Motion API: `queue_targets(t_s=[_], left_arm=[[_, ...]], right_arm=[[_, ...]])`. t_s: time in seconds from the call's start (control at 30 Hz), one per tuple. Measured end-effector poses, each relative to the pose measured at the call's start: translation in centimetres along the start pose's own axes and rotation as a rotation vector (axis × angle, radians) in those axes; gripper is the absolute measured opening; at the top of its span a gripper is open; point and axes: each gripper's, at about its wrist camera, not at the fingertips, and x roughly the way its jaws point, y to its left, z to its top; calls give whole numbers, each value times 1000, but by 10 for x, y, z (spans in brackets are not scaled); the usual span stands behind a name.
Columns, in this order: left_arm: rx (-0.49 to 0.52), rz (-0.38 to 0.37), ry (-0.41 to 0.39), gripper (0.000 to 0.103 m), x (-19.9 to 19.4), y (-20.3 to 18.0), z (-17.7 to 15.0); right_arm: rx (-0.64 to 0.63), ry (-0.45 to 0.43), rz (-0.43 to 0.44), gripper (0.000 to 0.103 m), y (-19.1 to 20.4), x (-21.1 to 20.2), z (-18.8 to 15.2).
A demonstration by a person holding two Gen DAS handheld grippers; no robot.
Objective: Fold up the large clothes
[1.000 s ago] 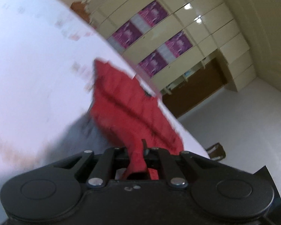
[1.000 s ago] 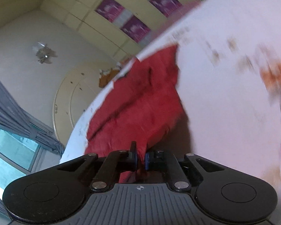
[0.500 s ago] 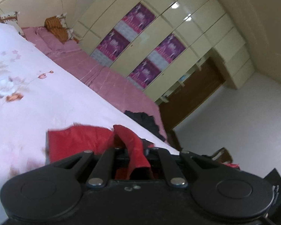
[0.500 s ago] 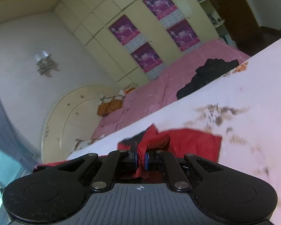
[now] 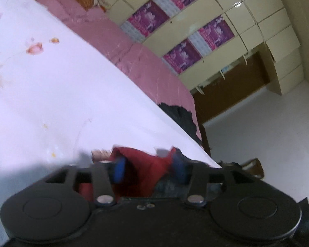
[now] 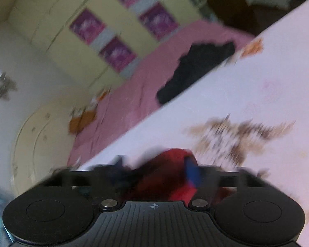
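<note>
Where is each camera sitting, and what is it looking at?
Left wrist: sits on the left tongs, looking along the opening blue-padded fingers over the red garment lying between them, the white bedspread, toward the wardrobe.
Right wrist: sits on the right tongs, also opening over the red garment, facing the round headboard.
Both share: garment, bedspread, pink bed, black clothes, wardrobe.

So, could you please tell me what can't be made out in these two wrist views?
- Red garment: in the left wrist view, mostly hidden behind the left gripper, whose jaws are opening; its fold can't be judged.
- Right wrist view: motion blur smears the garment and the right gripper, also opening.
- Dark clothing on the pink bedspread: too blurred to identify.
</note>
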Motion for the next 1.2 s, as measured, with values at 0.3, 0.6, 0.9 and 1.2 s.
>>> queue_targets(t_s=[0.3,0.6,0.9,1.2], left_arm=[[166,80,101,75,12,4,6],[424,139,105,5,23,-28,-7],[568,252,74,5,41,-47,-13],[536,286,115,6,51,-29,-16]], right_arm=[[-150,131,-94,70,-9,40,-14],[-316,120,-177,5,4,67,-29],[-428,59,-233,5,20,82,-34],[-477,164,-322,5,13,107,-54]])
